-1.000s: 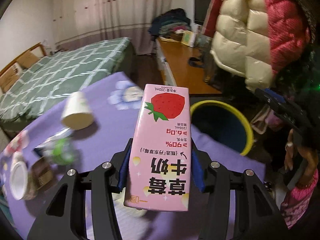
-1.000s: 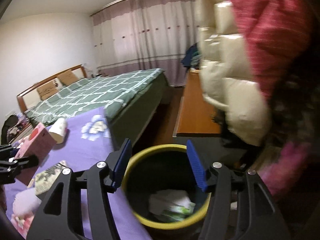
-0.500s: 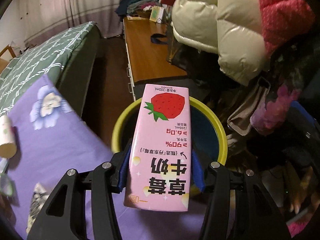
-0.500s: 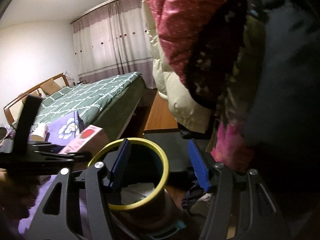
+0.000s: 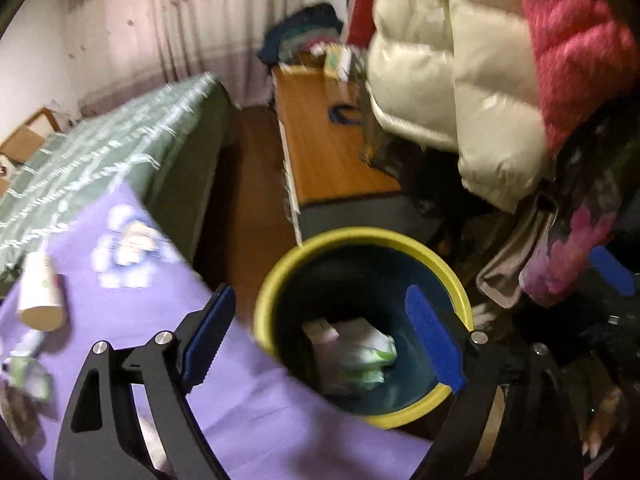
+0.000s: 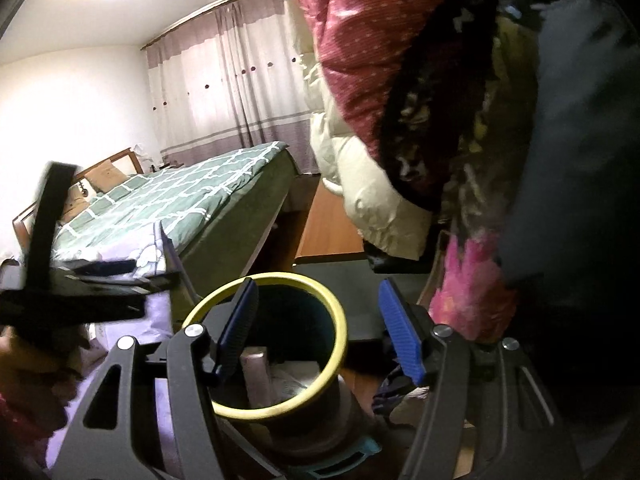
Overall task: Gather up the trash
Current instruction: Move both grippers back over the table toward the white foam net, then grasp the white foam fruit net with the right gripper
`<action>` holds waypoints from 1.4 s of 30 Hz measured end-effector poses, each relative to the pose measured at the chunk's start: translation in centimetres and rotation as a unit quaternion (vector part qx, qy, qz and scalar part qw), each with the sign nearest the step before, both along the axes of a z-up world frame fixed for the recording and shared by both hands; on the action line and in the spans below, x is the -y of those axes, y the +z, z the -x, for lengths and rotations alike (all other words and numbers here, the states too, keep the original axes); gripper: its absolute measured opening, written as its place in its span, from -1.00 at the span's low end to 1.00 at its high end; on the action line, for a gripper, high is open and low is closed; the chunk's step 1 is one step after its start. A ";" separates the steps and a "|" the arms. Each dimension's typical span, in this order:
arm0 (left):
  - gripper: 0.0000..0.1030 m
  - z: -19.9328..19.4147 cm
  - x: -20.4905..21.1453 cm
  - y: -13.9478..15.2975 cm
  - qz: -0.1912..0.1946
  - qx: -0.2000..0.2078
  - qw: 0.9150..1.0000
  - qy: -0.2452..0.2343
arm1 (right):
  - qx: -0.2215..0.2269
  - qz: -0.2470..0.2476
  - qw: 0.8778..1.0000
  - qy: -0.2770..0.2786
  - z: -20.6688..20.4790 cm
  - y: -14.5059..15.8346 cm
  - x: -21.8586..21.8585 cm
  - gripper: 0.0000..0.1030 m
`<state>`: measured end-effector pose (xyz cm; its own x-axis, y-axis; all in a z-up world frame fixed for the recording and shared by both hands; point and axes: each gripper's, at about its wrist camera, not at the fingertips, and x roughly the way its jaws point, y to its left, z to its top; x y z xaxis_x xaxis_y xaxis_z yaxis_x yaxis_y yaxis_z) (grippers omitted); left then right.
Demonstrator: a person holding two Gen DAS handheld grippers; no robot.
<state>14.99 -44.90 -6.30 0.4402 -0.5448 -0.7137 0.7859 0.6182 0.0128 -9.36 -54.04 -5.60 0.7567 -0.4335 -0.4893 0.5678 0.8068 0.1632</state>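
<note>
Trash (image 5: pixel 352 354) lies in the yellow-rimmed bin (image 5: pixel 280 280) below the left gripper (image 5: pixel 320 340), its empty jaws opening.

**Yellow-rimmed bin holds the trash; more waits on the purple cloth**

A round, dark blue trash bin with a yellow rim (image 5: pixel 362 240) stands upright on the floor, just beside the edge of the bench with the purple flowered cloth (image 5: pixel 132 280). Crumpled white and green wrappers (image 5: pixel 360 354) lie at its bottom, with a pale pink carton (image 6: pixel 256 376) leaning against the inner wall. On the cloth, a white paper cup (image 5: pixel 40 292) lies on its side, and small green-and-white wrappers (image 5: pixel 30 372) sit near it, blurred.
</note>
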 end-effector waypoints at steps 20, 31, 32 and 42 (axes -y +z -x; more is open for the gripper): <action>0.90 -3.3 -38.4 5.4 0.076 0.173 0.914 0.359 | -0.061 0.019 0.977 0.205 -10.2 -1.0 -15.8 0.18; 0.90 -5.8 -50.6 -0.2 0.083 0.165 0.853 0.488 | -0.088 0.034 0.937 0.336 -13.7 -2.3 -28.0 0.18; 0.90 -6.0 -51.3 -0.3 0.086 0.161 0.848 0.498 | -0.091 0.034 0.933 0.346 -13.8 -2.4 -28.7 0.18; 0.90 -5.1 -52.3 -0.4 0.086 0.187 0.821 0.533 | -0.107 0.015 0.887 0.449 -14.4 -4.0 -36.2 0.18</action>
